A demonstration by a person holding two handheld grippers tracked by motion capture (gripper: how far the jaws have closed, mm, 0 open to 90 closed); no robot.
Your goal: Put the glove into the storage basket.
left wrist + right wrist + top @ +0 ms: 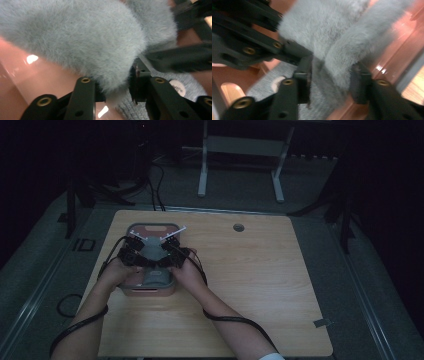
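Observation:
A pink bin with a grey rim stands on the left part of the wooden table. Inside it lies a grey fluffy cloth. Both hands hold their grippers down in the bin, tips close together. In the left gripper view, the left gripper has the fluffy cloth pressed between its pads. In the right gripper view, the right gripper stands apart around a fold of the same cloth, with a small gap at one pad. Under the fur lies a flatter grey knit with a round label.
The bin's pink inner wall is close beside the left jaws, and its wall runs beside the right jaws. The table has a round hole at the back. A white frame stands on the floor beyond.

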